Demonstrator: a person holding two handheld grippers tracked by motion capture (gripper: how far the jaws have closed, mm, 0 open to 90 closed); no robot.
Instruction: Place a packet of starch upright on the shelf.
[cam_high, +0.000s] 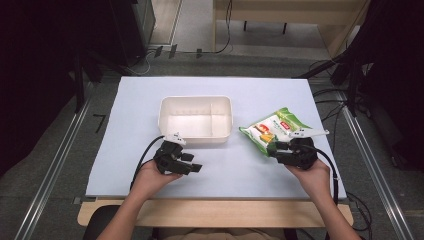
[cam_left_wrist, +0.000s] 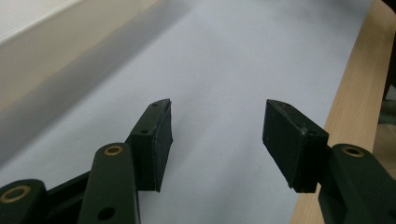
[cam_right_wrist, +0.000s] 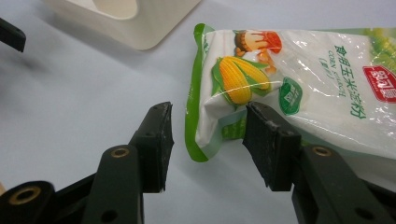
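A green and white bag of corn starch with a corn cob picture lies flat on the pale mat, right of a white plastic bin. My right gripper is at the bag's near left corner. In the right gripper view the bag has that corner between the jaws of my right gripper. The right pad is against the bag and the left pad stands clear of it, so the gripper is open. My left gripper rests low on the mat in front of the bin, open with nothing between its jaws.
The bin has a divider and looks empty. The mat covers most of the table, and a wooden edge runs along the near side. Metal rails, cables and dark equipment stand around the table.
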